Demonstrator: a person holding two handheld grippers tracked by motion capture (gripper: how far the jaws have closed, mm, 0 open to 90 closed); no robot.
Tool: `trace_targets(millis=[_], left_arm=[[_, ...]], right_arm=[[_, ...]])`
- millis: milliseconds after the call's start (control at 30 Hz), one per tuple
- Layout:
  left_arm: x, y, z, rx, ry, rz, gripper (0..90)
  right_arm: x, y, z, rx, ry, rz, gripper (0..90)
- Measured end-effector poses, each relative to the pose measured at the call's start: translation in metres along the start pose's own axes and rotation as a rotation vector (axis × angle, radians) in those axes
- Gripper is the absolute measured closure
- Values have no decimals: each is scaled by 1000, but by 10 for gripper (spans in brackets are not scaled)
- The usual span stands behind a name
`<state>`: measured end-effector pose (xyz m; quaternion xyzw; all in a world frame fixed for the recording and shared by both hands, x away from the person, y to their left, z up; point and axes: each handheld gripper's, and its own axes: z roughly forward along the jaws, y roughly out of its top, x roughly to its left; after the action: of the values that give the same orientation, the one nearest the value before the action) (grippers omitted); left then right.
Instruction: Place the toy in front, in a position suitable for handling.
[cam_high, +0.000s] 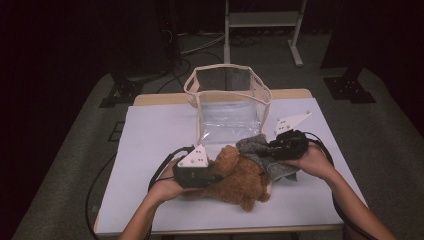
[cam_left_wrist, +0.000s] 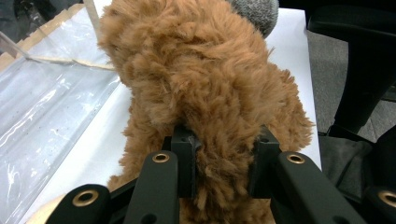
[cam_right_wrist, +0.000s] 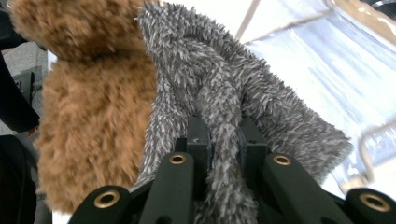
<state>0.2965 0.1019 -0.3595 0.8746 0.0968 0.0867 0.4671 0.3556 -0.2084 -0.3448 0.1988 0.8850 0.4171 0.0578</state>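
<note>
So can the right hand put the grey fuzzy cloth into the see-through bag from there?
Probably yes. The right gripper has its fingers shut on the grey cloth, and the clear bag stands open just behind it with nothing between. The teddy bear lies beside the cloth, touching it, so it may drag.

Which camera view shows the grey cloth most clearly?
The right gripper view: the grey cloth is close, its shaggy pile sharp, pinched in the right tongs. The high view shows it small beside the brown plush toy; the left gripper view shows a corner.
</note>
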Motion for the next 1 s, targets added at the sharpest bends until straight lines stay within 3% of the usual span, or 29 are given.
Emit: trace_targets(millis=[200, 367, 600, 833, 1000], left_arm=[[1, 5, 5, -7, -20, 1, 699], [1, 5, 5, 1, -29, 11, 698], [4, 1, 5, -13, -21, -16, 690], [9, 7, 11, 12, 9, -28, 692], [12, 10, 13, 29, 21, -31, 691]], right_arm=[[4, 4, -14, -21, -20, -16, 784], [10, 13, -6, -22, -8, -45, 784], [-2, -8, -4, -1, -20, 10, 785], [16, -3, -17, -43, 17, -20, 784], [26, -7, -6, -33, 51, -41, 784]])
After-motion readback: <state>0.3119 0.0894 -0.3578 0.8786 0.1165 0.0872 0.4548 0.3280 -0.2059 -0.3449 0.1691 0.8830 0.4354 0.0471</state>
